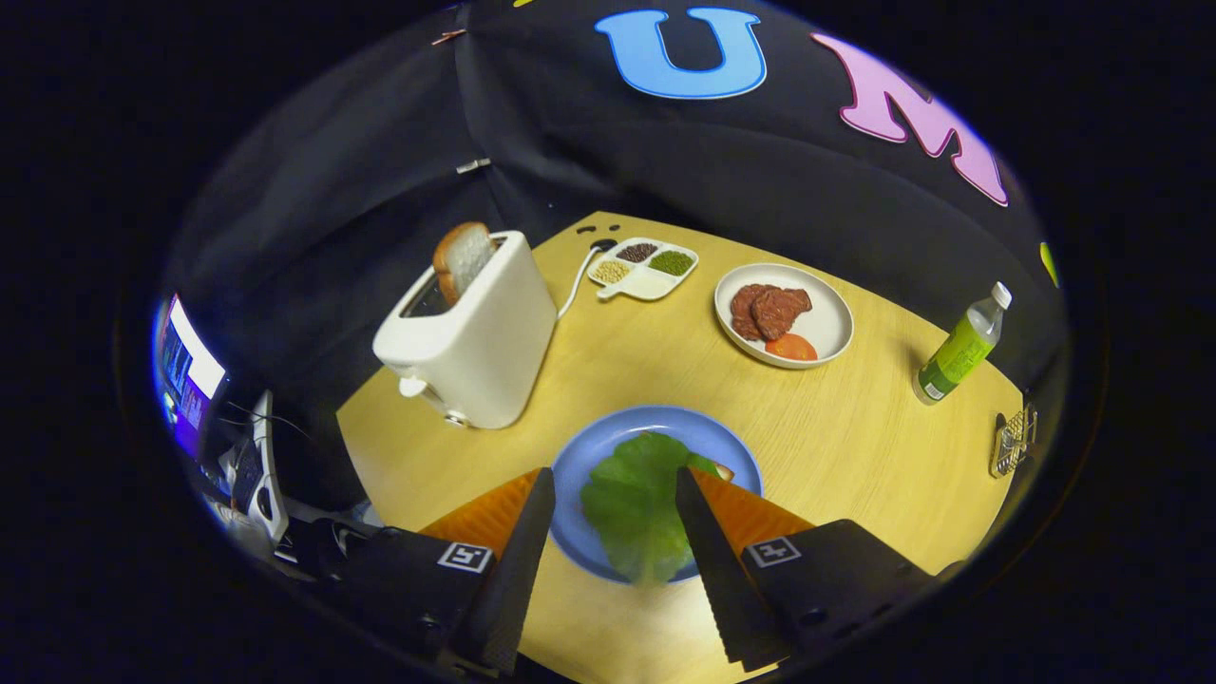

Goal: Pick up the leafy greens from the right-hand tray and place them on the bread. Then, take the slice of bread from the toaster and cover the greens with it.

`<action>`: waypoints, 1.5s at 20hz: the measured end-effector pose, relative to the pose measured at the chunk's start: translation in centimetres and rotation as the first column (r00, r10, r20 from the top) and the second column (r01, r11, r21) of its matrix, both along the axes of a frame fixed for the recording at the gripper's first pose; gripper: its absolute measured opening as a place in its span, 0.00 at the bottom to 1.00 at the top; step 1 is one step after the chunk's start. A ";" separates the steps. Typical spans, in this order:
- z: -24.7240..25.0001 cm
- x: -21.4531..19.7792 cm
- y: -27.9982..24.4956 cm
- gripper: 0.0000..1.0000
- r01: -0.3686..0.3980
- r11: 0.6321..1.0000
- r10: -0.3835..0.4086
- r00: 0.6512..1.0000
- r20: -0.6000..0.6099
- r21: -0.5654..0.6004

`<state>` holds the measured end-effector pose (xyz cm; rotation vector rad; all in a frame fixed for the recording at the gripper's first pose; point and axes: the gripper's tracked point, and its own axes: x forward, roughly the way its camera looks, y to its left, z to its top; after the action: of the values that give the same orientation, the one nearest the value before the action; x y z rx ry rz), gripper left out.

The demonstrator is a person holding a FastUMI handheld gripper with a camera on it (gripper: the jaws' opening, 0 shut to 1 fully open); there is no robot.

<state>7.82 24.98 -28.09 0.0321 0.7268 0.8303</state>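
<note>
Greens: broad, crinkled leaf (638, 499) lying flat on the blue plate (589, 451), covering the bread (724, 470).
Toaster (470, 332): behind the plate, holding a bread slice (463, 258).
Gripper (616, 484): jaws standing spread, gripping nothing.
Writing: none readable.

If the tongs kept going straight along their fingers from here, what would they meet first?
Probably the leafy greens lying on the blue plate, between the open tongs; depth is uncertain.
</note>
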 end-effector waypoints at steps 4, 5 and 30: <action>5.8 -0.5 2.3 0.81 -0.018 0.998 0.013 0.997 0.082 0.060; 7.2 -0.6 3.3 0.81 -0.027 0.997 0.019 0.995 0.098 0.078; 7.3 7.1 25.3 0.74 0.015 0.999 -0.014 0.999 0.049 -0.030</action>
<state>14.91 50.30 -20.78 -0.0102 0.6921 0.8032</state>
